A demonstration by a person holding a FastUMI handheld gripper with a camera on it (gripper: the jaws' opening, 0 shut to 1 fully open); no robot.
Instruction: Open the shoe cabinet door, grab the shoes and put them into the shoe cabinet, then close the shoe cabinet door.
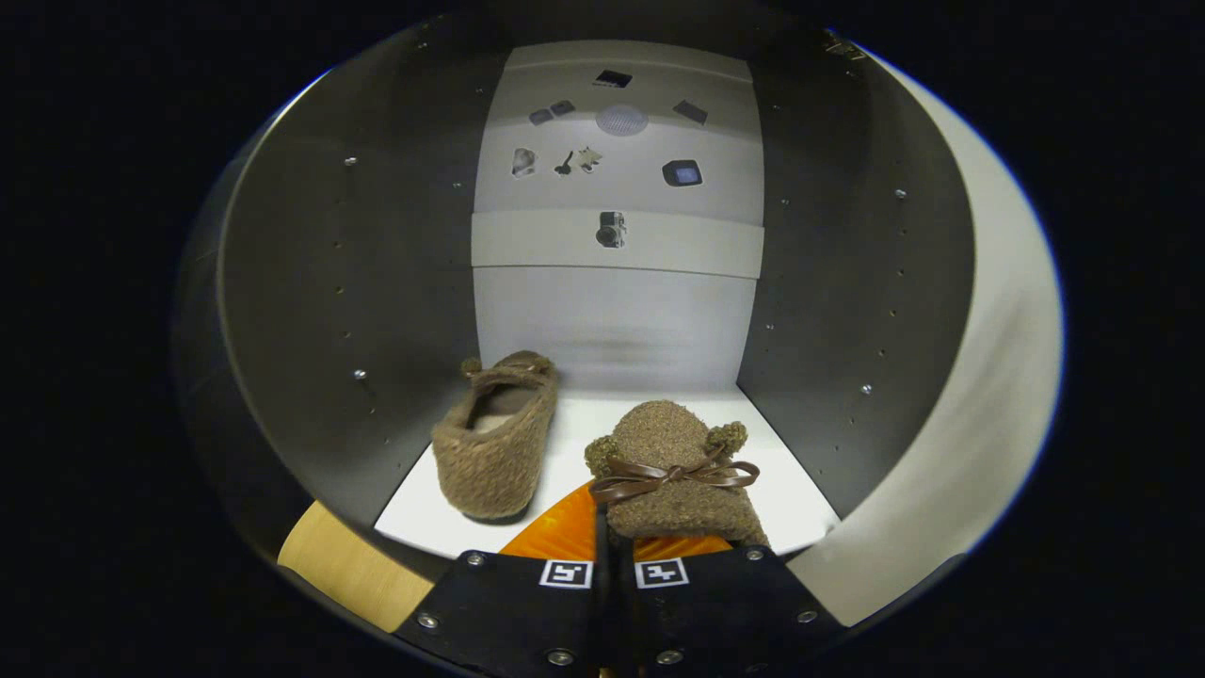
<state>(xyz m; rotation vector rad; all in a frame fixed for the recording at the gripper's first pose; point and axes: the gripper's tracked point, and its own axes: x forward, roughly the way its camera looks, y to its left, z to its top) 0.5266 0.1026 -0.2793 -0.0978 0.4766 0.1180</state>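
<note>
Gripper view: fingers [614,556] clamped on slipper [678,471], inside cabinet [311,282].

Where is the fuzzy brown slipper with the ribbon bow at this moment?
The fuzzy brown slipper with the ribbon bow is held in the gripper, jaws shut on it, over the white cabinet shelf, right of the second fuzzy brown slipper.

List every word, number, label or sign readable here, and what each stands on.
No readable words or numbers.
Square black-and-white coded markers on the gripper, shut on the fuzzy brown bow-tied slipper: patterns, not text.
Small picture stickers on the white cabinet's back wall: too small to read.
</note>
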